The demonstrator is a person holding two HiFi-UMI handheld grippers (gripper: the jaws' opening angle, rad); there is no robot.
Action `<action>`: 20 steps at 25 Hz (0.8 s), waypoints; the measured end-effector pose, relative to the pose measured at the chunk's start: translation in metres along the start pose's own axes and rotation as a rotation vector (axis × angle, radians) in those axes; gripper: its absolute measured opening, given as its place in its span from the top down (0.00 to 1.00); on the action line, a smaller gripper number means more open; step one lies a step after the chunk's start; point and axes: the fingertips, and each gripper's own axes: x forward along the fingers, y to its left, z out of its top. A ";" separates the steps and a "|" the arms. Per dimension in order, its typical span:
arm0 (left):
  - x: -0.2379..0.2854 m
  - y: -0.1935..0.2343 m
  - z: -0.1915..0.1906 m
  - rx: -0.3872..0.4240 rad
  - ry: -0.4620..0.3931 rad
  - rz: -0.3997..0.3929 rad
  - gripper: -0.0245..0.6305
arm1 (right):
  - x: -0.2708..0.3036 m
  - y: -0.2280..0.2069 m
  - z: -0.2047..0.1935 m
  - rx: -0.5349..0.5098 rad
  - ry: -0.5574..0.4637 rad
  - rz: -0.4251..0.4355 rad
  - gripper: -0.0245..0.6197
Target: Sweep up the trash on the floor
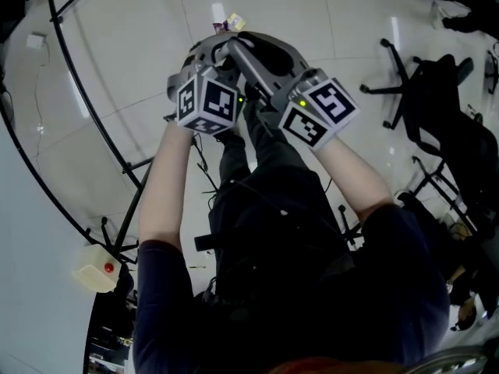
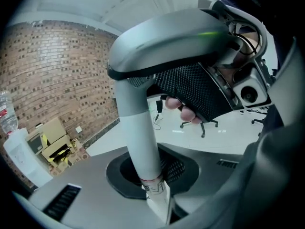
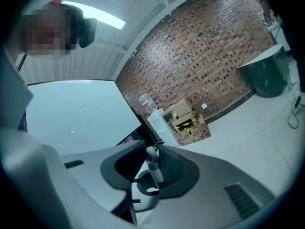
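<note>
L hand-held gripper [image 2: 155, 185] & R hand-held gripper [image 3: 151, 175] both pinch grey handle [image 2: 138, 128], trash [image 1: 228, 23] beyond tips.

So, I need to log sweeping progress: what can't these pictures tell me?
Pole's head, broom or otherwise: left gripper view, cut off behind the left claw; unseen elsewhere.
Trash: head view, too small to identify.
Floor beneath the person: head view, blocked by their body.

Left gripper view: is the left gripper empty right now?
No, a grey pole is gripped between its jaws.
</note>
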 end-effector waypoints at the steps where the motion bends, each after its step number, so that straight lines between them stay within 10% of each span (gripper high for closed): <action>1: 0.012 -0.004 0.006 0.006 -0.002 -0.007 0.90 | -0.007 -0.013 0.004 0.017 -0.007 -0.016 0.79; 20: 0.112 -0.054 0.082 0.152 -0.078 -0.153 0.90 | -0.084 -0.109 0.057 0.009 -0.086 -0.183 0.80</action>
